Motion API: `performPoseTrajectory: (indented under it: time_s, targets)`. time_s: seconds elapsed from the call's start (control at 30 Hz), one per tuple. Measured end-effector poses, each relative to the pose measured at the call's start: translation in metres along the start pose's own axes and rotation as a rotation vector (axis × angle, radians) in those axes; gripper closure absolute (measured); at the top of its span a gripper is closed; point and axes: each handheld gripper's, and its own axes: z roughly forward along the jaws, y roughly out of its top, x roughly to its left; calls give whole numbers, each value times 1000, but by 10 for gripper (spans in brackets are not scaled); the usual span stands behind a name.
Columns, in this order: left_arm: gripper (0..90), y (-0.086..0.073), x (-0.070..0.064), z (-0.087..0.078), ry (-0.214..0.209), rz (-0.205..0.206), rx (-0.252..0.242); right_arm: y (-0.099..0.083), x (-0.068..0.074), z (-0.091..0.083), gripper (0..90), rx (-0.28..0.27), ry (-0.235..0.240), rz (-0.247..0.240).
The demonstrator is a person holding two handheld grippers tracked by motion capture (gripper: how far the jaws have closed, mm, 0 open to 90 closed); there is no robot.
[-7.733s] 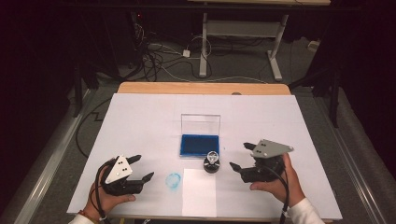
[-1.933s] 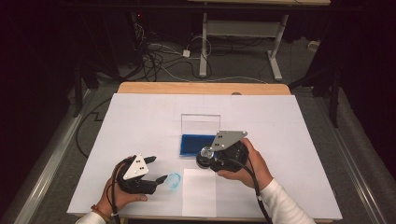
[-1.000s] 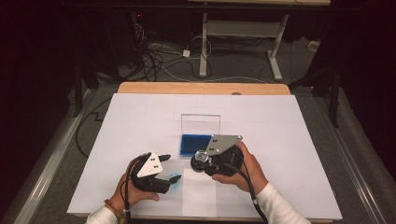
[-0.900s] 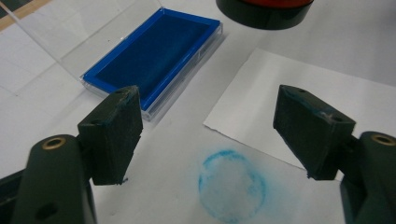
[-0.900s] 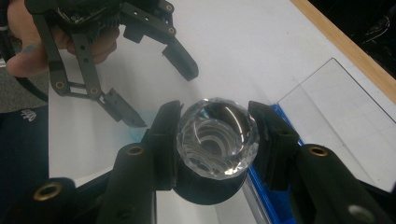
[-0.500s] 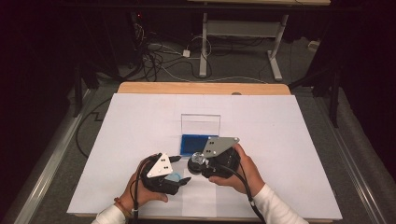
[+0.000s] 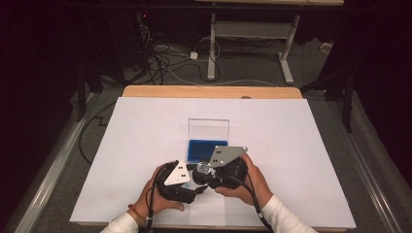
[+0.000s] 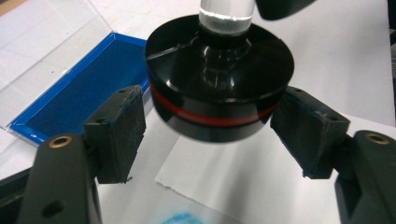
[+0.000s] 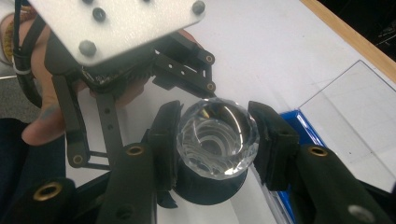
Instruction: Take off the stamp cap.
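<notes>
the right gripper (image 9: 217, 140) is clamped on the faceted clear knob (image 9: 218, 140) of a stamp (image 8: 219, 77), its two pads pressed against the knob's sides in the right gripper view, so the stem below the knob is mostly hidden and just a dark sliver of the base shows under it. in the left gripper view the stamp's round black base, ringed by a thin red line, hangs between the jaws of the left gripper (image 8: 208, 126), which stand apart; the left pad looks just beside the base and the right pad a little off it, but whether either one touches is hard to tell. the base appears lifted off the white paper sheet (image 8: 243, 182), though its underside is out of sight. a blue ink smear (image 8: 184, 218) on that sheet is cut off by the lower edge. to the left lies the blue ink pad (image 8: 77, 93) in its open clear case, the lid partly out of frame. in the high view both grippers crowd together near the table's (image 7: 301, 145) front edge, just in front of the ink pad (image 7: 204, 150), and the stamp (image 7: 202, 171) between them is small and half covered by the grey plates.
</notes>
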Motion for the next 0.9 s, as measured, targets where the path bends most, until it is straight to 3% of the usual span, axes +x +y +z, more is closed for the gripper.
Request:
performPoseTrajectory:
  time_s: [0.43,0.9]
  targets:
    - [341,-1,0,-4,-2,-8,-47,-2,-1,1,569,-28,4,38]
    - [362,0,-2,-4,24,27,-16,-4,-2,3,569,-32,7,53]
